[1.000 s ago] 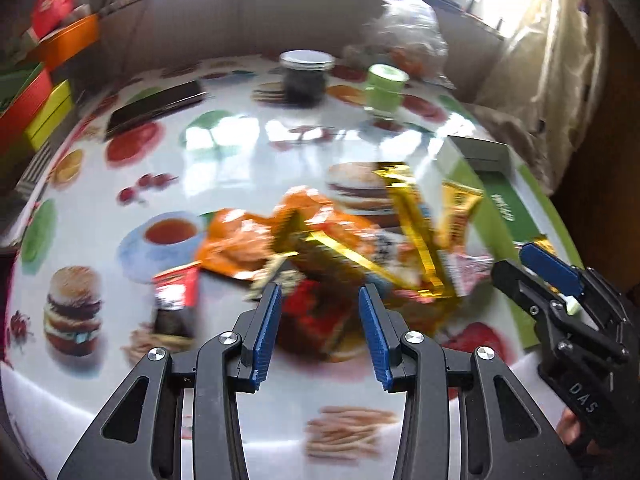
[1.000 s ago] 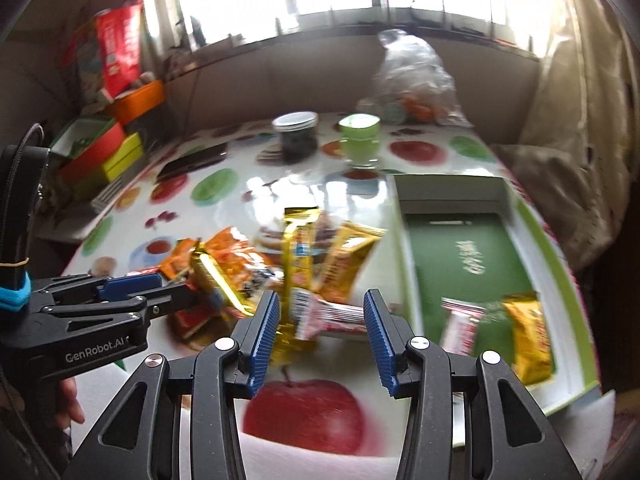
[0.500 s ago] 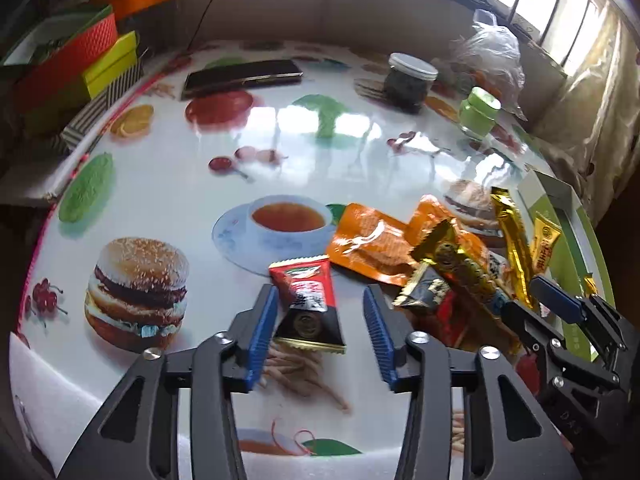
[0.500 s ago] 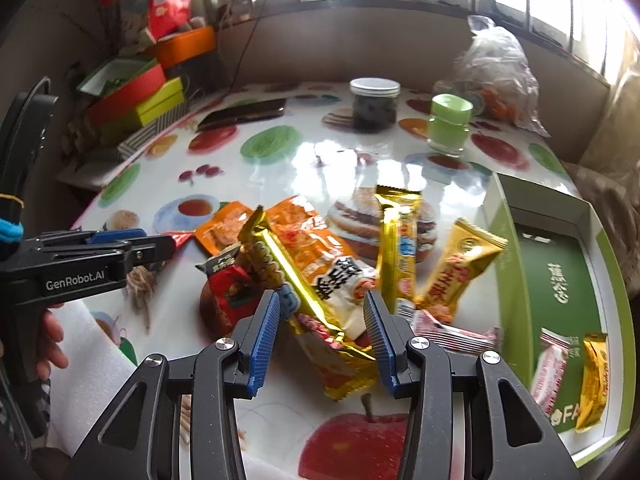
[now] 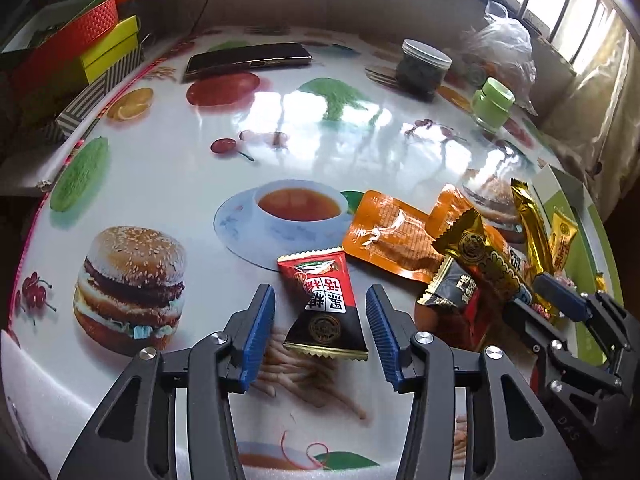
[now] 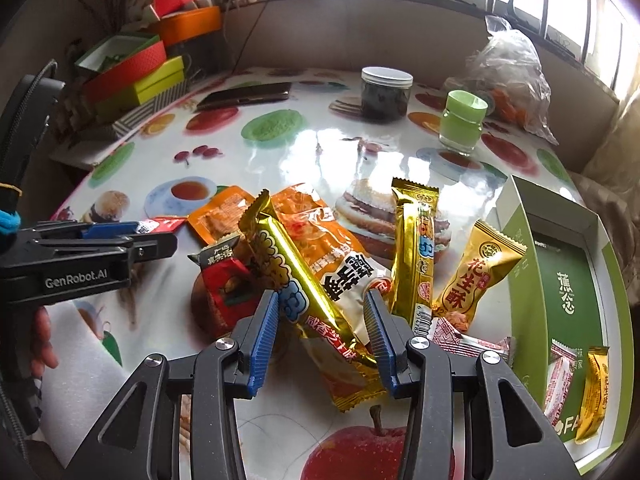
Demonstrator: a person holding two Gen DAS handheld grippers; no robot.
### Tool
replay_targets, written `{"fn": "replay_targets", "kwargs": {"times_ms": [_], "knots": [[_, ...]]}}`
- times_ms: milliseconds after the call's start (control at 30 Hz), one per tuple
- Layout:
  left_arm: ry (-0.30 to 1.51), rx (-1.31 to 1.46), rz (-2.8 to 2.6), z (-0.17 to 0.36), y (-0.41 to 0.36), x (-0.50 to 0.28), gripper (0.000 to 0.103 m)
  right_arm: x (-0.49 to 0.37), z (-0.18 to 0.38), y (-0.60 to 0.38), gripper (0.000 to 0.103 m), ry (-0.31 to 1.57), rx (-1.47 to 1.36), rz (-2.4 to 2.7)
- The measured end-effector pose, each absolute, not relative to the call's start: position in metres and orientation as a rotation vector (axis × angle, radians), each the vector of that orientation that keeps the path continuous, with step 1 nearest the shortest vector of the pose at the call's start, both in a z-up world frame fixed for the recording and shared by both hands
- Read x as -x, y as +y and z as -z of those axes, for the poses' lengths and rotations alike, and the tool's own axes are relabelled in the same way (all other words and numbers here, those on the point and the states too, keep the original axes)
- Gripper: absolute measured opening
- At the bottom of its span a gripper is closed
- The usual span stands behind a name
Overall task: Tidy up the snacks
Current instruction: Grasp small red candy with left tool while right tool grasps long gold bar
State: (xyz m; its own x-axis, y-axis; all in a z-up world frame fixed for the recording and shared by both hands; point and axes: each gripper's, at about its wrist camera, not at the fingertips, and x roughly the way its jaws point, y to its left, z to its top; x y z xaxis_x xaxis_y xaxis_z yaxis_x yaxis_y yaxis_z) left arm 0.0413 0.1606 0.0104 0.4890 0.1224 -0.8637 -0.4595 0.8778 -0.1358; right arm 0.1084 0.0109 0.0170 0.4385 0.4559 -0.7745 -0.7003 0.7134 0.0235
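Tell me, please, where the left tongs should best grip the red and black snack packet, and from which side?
Grip the red and black packet across its narrower red upper half, coming from above. It lies flat, apart from the pile, between the open left tongs, and widens toward its serrated bottom edge.

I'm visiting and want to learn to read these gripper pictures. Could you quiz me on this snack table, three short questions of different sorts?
1. True or false: the left gripper is already pressing on the red-and-black snack packet.
2. Which snack lies between the right gripper's open jaws? A) the long gold bar B) the green-lidded jar C) the phone
3. How many packets lie in the green box?

Key: 1. False; both pads stand clear of it. 2. A. 3. Two: one pink-and-white, one yellow.
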Motion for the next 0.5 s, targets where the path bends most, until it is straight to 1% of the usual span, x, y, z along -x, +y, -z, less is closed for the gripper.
{"fn": "replay_targets", "kwargs": {"times_ms": [133, 333, 400, 500], "knots": [[1.001, 0.368, -0.362, -0.0104, 0.1603, -0.0415, 0.049, -0.1089, -0.0130, 0.0139, 0.043, 0.865, 0.333, -0.725], [0.996, 0.346, -0.371, -0.0104, 0.1575, -0.0406, 0.048, -0.1072, -0.0119, 0.0151, 0.037, 0.867, 0.329, -0.727], [0.997, 0.341, -0.369, -0.0107, 0.1567, -0.0406, 0.038, -0.1066, -0.0122, 0.0150, 0.035, 0.865, 0.329, -0.726], [0.997, 0.339, -0.370, -0.0110, 0.1572, -0.0403, 0.036, -0.1061, -0.0132, 0.0145, 0.028, 0.858, 0.325, -0.720]]}}
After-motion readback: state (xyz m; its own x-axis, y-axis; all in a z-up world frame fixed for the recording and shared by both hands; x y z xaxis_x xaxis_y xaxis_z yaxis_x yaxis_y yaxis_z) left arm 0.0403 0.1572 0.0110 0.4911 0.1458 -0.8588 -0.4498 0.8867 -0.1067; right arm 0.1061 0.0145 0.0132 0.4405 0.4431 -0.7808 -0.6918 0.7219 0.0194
